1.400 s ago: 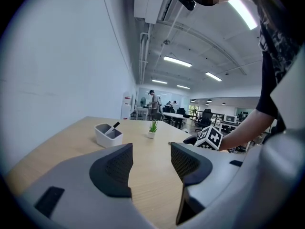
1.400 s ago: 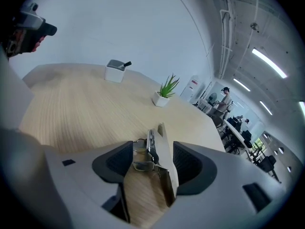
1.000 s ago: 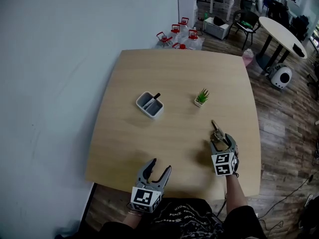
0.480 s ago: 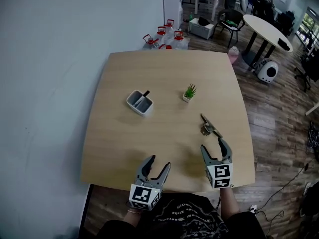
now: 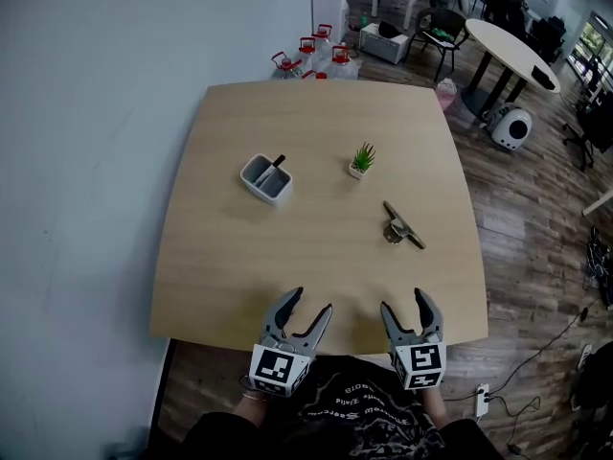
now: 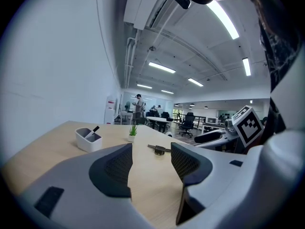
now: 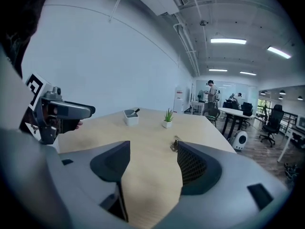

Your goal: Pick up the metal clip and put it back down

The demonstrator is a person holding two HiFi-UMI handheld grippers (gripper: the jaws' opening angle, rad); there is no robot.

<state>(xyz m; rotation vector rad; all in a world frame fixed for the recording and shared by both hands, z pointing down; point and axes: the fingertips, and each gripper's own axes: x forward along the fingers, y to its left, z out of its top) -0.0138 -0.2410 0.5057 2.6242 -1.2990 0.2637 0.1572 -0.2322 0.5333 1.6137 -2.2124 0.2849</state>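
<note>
The metal clip lies flat on the wooden table, right of centre, with nothing touching it. It shows small beyond the jaws in the left gripper view and just past the right jaw in the right gripper view. My right gripper hovers open at the table's near edge, well short of the clip. My left gripper stands open beside it, also at the near edge. Both hold nothing.
A white holder with a black pen sits left of centre, and a small potted plant behind the clip. Water jugs, a round table and chairs stand on the floor beyond the far edge.
My right gripper let go of the clip and drew back toward the near edge, now open. The clip stays on the table. The left gripper has barely moved.
</note>
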